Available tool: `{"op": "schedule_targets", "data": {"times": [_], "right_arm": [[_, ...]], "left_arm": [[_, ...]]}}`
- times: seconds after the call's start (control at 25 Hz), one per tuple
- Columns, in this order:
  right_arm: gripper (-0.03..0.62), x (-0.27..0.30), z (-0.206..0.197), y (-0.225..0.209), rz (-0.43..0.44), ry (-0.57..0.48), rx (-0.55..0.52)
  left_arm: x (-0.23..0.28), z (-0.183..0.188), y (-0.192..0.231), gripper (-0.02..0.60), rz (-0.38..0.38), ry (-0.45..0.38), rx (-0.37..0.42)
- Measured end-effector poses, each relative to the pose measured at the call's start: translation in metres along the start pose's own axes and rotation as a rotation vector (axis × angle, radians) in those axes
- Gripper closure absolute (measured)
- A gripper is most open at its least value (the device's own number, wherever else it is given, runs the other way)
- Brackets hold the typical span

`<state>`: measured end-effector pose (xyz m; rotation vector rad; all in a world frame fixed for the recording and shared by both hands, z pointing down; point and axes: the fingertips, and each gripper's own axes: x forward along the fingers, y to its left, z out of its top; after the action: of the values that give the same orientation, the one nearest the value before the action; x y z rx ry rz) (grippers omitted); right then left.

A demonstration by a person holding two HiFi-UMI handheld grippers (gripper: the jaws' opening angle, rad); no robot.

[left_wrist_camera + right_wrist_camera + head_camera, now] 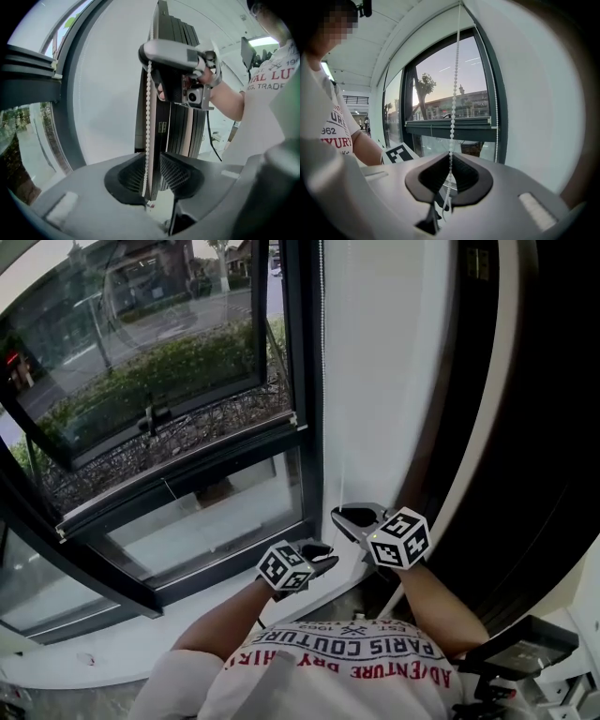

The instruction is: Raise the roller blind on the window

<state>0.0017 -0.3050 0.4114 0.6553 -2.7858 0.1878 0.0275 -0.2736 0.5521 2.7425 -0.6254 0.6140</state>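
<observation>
Narrow white wall strip point(375, 409) hemmed by window frame point(305, 427) left, dark panel point(553, 427) right; bead chain point(322, 381) hangs down its left edge.

The bead chain point(452, 117) looks like smooth white plastic with a slight gloss. The left gripper point(151, 178) and right gripper point(449, 180) have matt grey plastic shells and black, ribbed, rubbery-looking pads point(177, 172). The window frame point(302, 381) is dark, satin-finished metal around glossy, reflective glass point(141, 343), and the T-shirt point(337, 671) is soft white printed cloth.
</observation>
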Motion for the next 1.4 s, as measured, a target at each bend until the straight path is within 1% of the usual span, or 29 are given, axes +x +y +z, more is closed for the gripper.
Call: {"op": "schedule_targets", "data": {"times": [0.12, 0.24, 0.48, 0.68, 0.84, 1.0, 1.08, 1.12, 1.24, 1.28, 1.4], "right_arm": [[0.579, -0.002, -0.002, -0.005, 0.004, -0.011, 0.014], [0.579, -0.005, -0.003, -0.006, 0.018, -0.021, 0.014], [0.579, -0.015, -0.003, -0.001, 0.059, -0.032, -0.001], [0.579, -0.017, -0.005, 0.008, 0.09, -0.025, -0.02], [0.579, -0.014, -0.004, 0.009, 0.102, -0.026, -0.025], [0.58, -0.011, -0.007, 0.013, 0.113, -0.015, -0.036], [0.58, -0.011, -0.009, 0.013, 0.112, -0.012, -0.038], [0.58, -0.012, -0.01, 0.012, 0.111, -0.011, -0.038], [0.582, -0.013, -0.01, 0.004, 0.109, -0.008, -0.041], [0.582, -0.012, -0.01, 0.002, 0.109, -0.007, -0.041], [0.582, -0.008, -0.012, -0.002, 0.107, -0.006, -0.037]], "left_arm": [[-0.019, 0.024, -0.002, 0.46, -0.02, -0.07, -0.008], [-0.041, 0.06, -0.005, 0.448, -0.04, -0.158, -0.021], [-0.089, 0.166, -0.006, 0.448, -0.057, -0.376, -0.005], [-0.113, 0.246, -0.011, 0.448, -0.085, -0.491, 0.034], [-0.121, 0.29, -0.018, 0.449, -0.103, -0.514, 0.071], [-0.122, 0.316, -0.017, 0.453, -0.079, -0.528, 0.103], [-0.125, 0.323, -0.018, 0.462, -0.062, -0.543, 0.111], [-0.126, 0.326, -0.018, 0.501, -0.05, -0.545, 0.116], [-0.123, 0.33, -0.014, 0.554, -0.017, -0.541, 0.118], [-0.122, 0.33, -0.013, 0.565, -0.018, -0.544, 0.107], [-0.119, 0.329, -0.005, 0.568, -0.019, -0.56, 0.075]]}}
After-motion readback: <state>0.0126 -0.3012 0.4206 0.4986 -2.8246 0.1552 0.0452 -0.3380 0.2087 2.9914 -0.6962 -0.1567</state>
